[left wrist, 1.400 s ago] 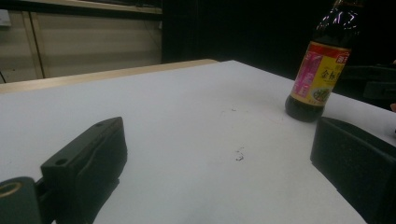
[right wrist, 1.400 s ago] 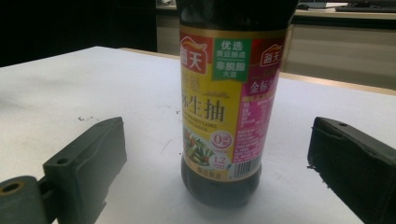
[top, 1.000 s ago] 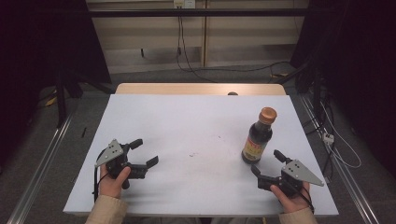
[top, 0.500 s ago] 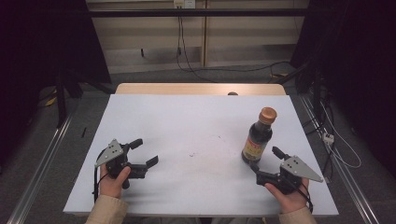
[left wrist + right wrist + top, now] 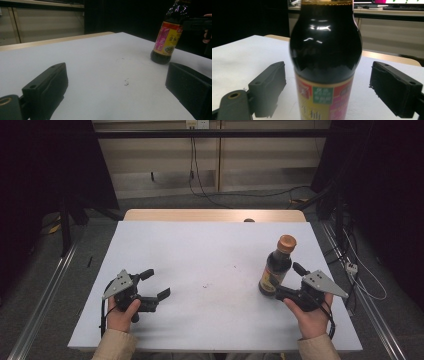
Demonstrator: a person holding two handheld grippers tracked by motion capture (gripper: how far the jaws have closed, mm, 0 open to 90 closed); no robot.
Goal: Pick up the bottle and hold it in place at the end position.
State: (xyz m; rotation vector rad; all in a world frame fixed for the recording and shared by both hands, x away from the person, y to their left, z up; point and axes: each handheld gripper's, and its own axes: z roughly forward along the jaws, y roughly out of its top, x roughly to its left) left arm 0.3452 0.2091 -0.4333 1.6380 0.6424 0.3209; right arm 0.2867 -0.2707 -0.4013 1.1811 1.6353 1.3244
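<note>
**Ana:** Between the jaws of the right gripper (image 5: 285,281) stands the soy sauce bottle (image 5: 276,268), upright on the white table (image 5: 210,265). The jaws have just been closing around it, but in the right gripper view there is a clear gap on each side of the bottle (image 5: 325,62), so the pads are not pressing yet.

**Ben:** And the left gripper (image 5: 156,284)?

**Ana:** Spread wide, holding nothing, resting well off to the side. From the left gripper view the bottle (image 5: 170,37) sits far ahead and to the right of those jaws.

**Ben:** How do you reckon that bottle handles?

**Ana:** Looks like glass or hard plastic, dark and full, so I'd call it fairly heavy, rigid, glossy and likely slick. Tall and narrow too, so a nudge could tip it.

**Ben:** Best place to grab?

**Ana:** Around the labelled body, where the paper should give friction, low enough to stay steady. The rounded shoulder above would let the pads slide.
</note>
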